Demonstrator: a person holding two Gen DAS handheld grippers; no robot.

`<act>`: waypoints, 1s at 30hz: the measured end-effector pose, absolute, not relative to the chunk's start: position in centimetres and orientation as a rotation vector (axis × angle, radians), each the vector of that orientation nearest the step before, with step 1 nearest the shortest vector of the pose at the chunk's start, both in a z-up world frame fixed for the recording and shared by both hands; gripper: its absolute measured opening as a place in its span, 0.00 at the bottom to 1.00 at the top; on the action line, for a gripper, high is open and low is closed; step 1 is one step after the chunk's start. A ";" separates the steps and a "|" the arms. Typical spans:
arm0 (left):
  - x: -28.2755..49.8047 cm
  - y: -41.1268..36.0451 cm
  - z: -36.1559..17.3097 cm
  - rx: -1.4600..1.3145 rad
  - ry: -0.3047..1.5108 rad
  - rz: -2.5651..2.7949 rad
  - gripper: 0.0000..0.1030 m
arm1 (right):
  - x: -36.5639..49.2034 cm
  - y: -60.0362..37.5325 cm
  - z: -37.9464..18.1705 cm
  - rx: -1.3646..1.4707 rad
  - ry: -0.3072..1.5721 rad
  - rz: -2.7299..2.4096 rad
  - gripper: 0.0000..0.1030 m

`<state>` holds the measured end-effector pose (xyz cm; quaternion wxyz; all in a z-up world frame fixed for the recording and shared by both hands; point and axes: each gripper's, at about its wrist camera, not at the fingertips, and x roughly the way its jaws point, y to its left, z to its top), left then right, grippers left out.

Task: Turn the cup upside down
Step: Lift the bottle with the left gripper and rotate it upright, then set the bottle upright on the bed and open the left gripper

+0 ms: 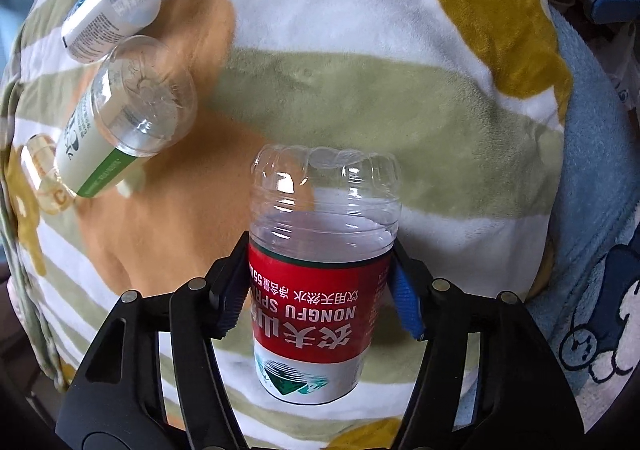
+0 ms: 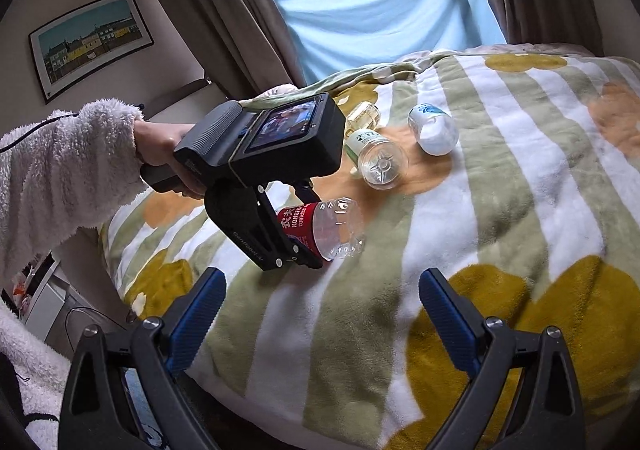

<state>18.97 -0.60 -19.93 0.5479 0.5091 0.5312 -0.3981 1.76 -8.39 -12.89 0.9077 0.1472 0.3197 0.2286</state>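
The cup is a clear plastic bottle-shaped one [image 1: 324, 205] with a red label. My left gripper [image 1: 320, 290] is shut on it at the label, black and blue pads pressing both sides. Its ribbed base points away from the camera and the label text reads upside down. In the right wrist view the cup [image 2: 338, 228] lies nearly sideways in the left gripper [image 2: 298, 238], base to the right, just above the blanket. My right gripper [image 2: 320, 314] hangs open over the blanket, nearer than the cup, with nothing between its blue pads.
A green-labelled clear bottle [image 1: 128, 109] [image 2: 378, 159], a white bottle [image 1: 112, 9] [image 2: 434, 129] and a small glass jar [image 1: 40, 169] [image 2: 362, 115] lie on the striped blanket [image 1: 360, 69]. A blue towel [image 1: 592, 177] lies at the right. A hand in a white fleece sleeve [image 2: 60, 169] holds the left gripper.
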 end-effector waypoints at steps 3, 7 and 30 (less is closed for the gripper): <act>19.1 0.3 -18.2 1.124 1.215 -0.956 0.57 | 1.8 -8.4 -12.9 0.317 0.656 0.478 0.94; 20.4 2.6 -14.3 0.843 1.093 -0.945 0.57 | 1.7 -8.6 -12.8 0.333 0.644 0.484 0.94; 18.4 8.9 -16.2 -0.009 0.653 -0.478 0.57 | 2.3 -8.6 -14.7 0.452 0.686 0.526 0.94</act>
